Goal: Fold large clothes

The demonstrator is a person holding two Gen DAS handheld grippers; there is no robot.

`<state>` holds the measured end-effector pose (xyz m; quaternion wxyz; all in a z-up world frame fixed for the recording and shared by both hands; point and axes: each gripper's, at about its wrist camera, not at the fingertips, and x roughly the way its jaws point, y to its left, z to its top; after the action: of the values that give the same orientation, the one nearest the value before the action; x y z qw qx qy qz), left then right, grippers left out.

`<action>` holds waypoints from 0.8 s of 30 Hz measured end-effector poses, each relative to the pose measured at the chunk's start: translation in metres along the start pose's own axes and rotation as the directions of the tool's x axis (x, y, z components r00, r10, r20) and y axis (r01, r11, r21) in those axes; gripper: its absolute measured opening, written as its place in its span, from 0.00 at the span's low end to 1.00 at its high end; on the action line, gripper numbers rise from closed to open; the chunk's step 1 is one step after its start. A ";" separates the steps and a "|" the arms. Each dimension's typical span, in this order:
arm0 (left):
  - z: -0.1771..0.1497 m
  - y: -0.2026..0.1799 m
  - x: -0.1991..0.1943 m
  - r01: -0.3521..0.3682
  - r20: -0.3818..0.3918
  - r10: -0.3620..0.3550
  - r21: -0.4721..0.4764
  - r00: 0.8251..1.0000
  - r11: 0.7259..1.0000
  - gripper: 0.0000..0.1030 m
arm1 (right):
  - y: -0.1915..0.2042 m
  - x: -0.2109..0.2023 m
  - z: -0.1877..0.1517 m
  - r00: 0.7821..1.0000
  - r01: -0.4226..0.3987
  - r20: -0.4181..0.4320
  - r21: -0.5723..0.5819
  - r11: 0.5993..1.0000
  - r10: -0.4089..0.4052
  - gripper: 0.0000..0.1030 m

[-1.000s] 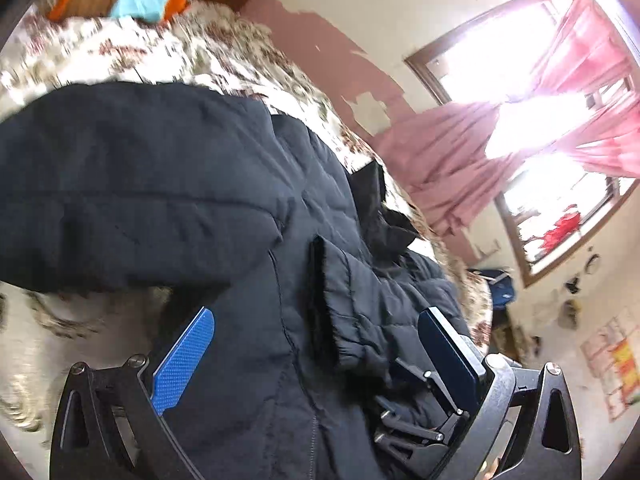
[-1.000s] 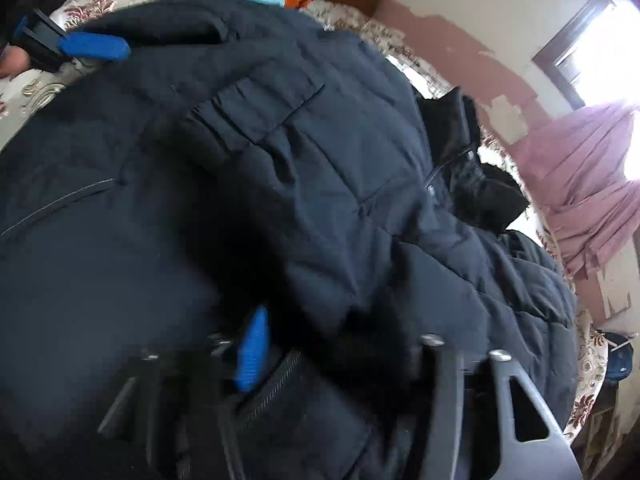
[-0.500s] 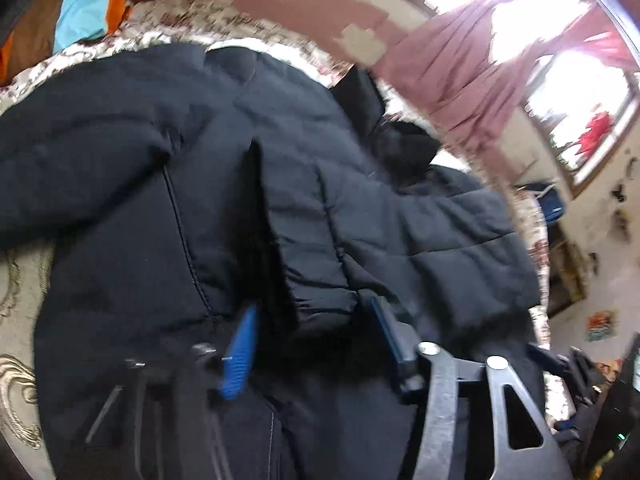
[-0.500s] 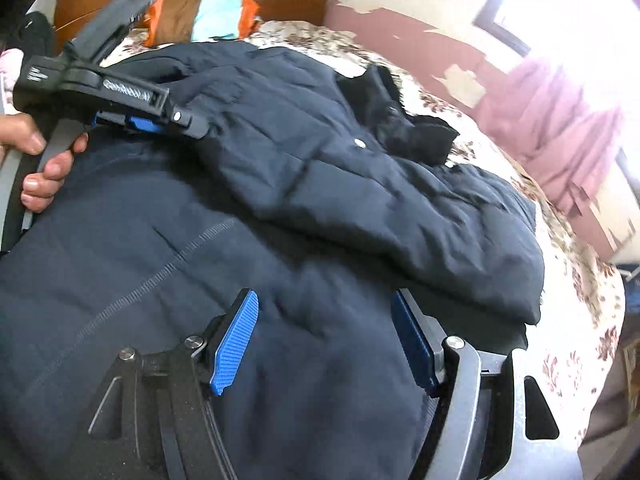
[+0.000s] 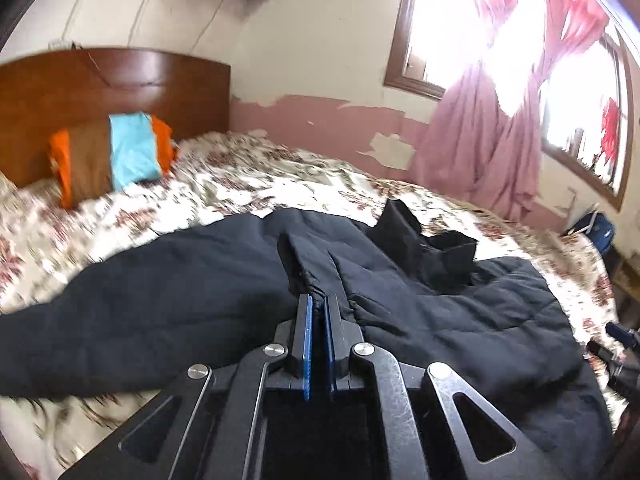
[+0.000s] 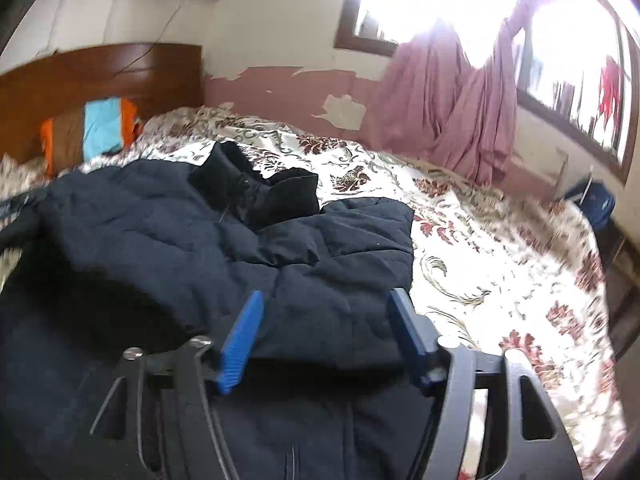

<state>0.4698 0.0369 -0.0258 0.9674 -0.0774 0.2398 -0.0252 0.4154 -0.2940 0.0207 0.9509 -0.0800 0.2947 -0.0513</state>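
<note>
sleeve cuff pinched, right side free

the dark padded jacket [image 5: 420, 312] lies spread on the floral bed [image 5: 240, 184]. the left gripper [image 5: 319, 320] has its jaws nearly closed on the sleeve cuff [image 5: 316, 280] just ahead — the right gripper [image 6: 326, 320] hovers over the jacket's body, jaws wide. it looks soft, bulky and likely slippery; cuffs, hems and seams seem the surest holds.

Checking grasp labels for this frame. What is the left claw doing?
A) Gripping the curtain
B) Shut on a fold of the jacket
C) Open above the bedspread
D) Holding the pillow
B: the left claw has its blue pads pinched together on a ridge of the dark jacket.
</note>
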 end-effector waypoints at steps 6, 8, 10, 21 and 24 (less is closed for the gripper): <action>-0.012 0.005 0.036 -0.091 -0.144 0.105 0.098 0.984 0.991 0.06 | 0.021 0.065 0.000 0.990 -0.036 -0.141 -0.055 0.998 0.028 0.35; -0.016 0.001 0.041 -0.111 -0.171 0.133 0.133 0.976 0.985 0.06 | 0.032 0.083 -0.008 0.972 -0.065 -0.229 -0.090 0.994 0.043 0.35; -0.021 0.000 0.043 -0.114 -0.190 0.144 0.157 0.971 0.981 0.07 | 0.040 0.102 -0.019 0.952 -0.066 -0.305 -0.121 0.990 0.026 0.35; -0.027 0.045 0.029 -0.008 -0.204 -0.027 -0.169 0.979 0.986 0.40 | 0.073 0.093 -0.039 0.966 0.019 -0.248 -0.222 0.975 -0.075 0.39; -0.029 0.056 0.016 0.054 -0.157 -0.104 -0.293 0.982 0.955 0.64 | 0.071 0.089 -0.033 0.969 0.014 -0.236 -0.240 0.971 -0.072 0.55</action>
<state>0.4707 0.0868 -0.0674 0.9200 -0.2241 0.3195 -0.0354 0.4730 -0.2413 -0.0682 0.8900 -0.1920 0.4110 -0.0459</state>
